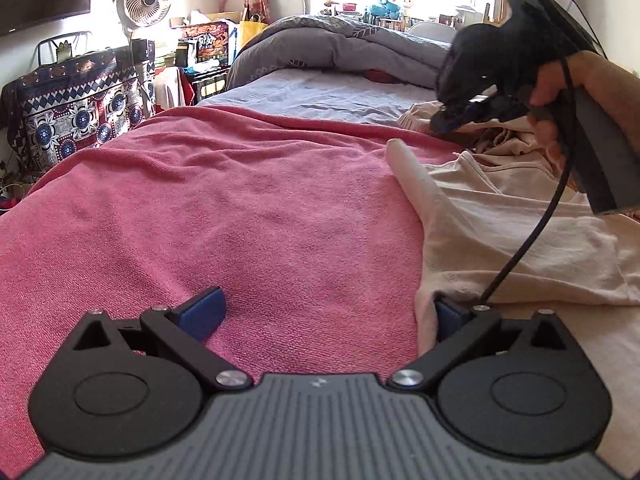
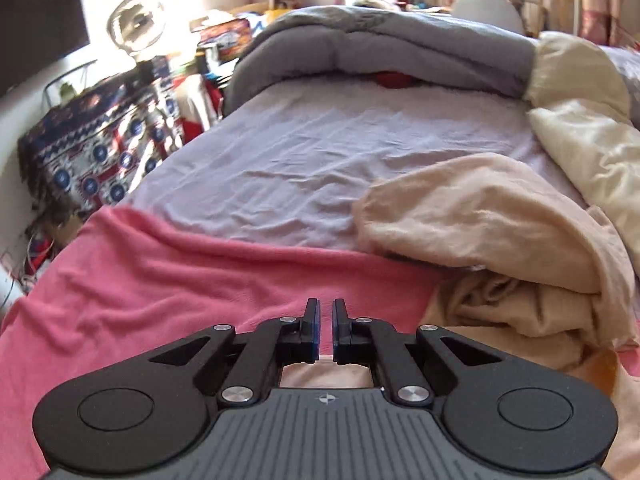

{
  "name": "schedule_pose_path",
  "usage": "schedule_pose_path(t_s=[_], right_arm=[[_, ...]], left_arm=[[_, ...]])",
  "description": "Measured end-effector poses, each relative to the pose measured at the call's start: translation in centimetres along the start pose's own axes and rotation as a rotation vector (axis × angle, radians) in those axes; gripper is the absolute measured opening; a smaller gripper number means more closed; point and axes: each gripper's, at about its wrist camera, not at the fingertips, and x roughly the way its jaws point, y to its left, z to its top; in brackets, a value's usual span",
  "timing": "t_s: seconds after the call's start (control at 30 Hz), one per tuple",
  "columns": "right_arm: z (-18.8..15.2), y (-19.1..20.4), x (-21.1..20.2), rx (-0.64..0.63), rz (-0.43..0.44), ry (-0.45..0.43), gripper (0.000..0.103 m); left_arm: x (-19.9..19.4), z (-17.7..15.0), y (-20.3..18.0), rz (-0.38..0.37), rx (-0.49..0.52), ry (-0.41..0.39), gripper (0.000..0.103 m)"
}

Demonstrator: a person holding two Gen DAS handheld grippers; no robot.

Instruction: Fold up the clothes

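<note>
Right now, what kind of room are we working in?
Most likely a lived-in bedroom: a bed with a grey quilt bunched at its far end, a fan beside it, and a windowsill crowded with toys.

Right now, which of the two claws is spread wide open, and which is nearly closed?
The left claw is spread wide, its blue pads far apart over the pink towel blanket. The right claw is nearly closed, with only a thin gap between its pads.

The bed [image 2: 320, 160], under a pale lavender sheet, carries a pink towel [image 1: 200, 208] across its near half, cream clothes [image 1: 500, 220] at 3 o'clock, and a bunched grey duvet [image 2: 380, 44] at 12 o'clock.
</note>
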Motion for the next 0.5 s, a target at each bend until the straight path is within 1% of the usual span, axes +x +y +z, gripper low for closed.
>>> schedule_pose_path(t_s=[0.03,0.1,0.13,0.17,0.2,0.27,0.33,0.4,0.43,0.47,0.5], right_arm=[[-0.2,-1.0,-0.9,0.006,0.018,-0.017,0.013],[-1.1,-2.4,-3.6,-0.029,0.042,-0.054,0.024],[-1.9,-3.0,-5.3,-0.066,0.038,-0.073,0.038],[-3.1,-3.5,-7.0,-0.122,0.014,-0.09,0.047],[-4.3,-4.0,-8.8,-0.182,-0.018,-0.107,0.048],[-7.6,-4.4,-11.9,-0.345,-0.094,-0.106,0.049],[-12.1,-4.0,-14.1,-0.573,-0.216,-0.091,0.049],[-16.7,-3.7,-15.5,-0.809,-0.347,-0.077,0.053],[-19.1,-3.6,-15.7,-0.931,-0.403,-0.061,0.06],[-21.2,-3.9,-15.8,-1.013,-0.446,-0.044,0.064],[-22.5,-4.5,-15.9,-1.039,-0.477,-0.019,0.064]], left_arm=[[0.0,0.0,0.0,-0.001,-0.003,0.0,0.103],[0.0,0.0,0.0,0.0,-0.004,0.001,0.103],[0.0,0.0,0.0,0.002,-0.003,0.001,0.103],[0.0,0.1,0.0,0.003,-0.002,0.002,0.103],[0.1,0.1,0.0,0.003,-0.002,0.003,0.103],[0.1,0.2,0.1,0.002,-0.004,0.004,0.103],[0.1,0.3,0.2,-0.006,-0.014,0.003,0.103],[0.1,0.4,0.7,-0.023,-0.039,0.0,0.103],[0.0,0.4,0.9,-0.032,-0.053,-0.004,0.103],[0.0,0.4,1.0,-0.035,-0.06,-0.006,0.103],[-0.1,0.4,1.1,-0.036,-0.064,-0.007,0.103]])
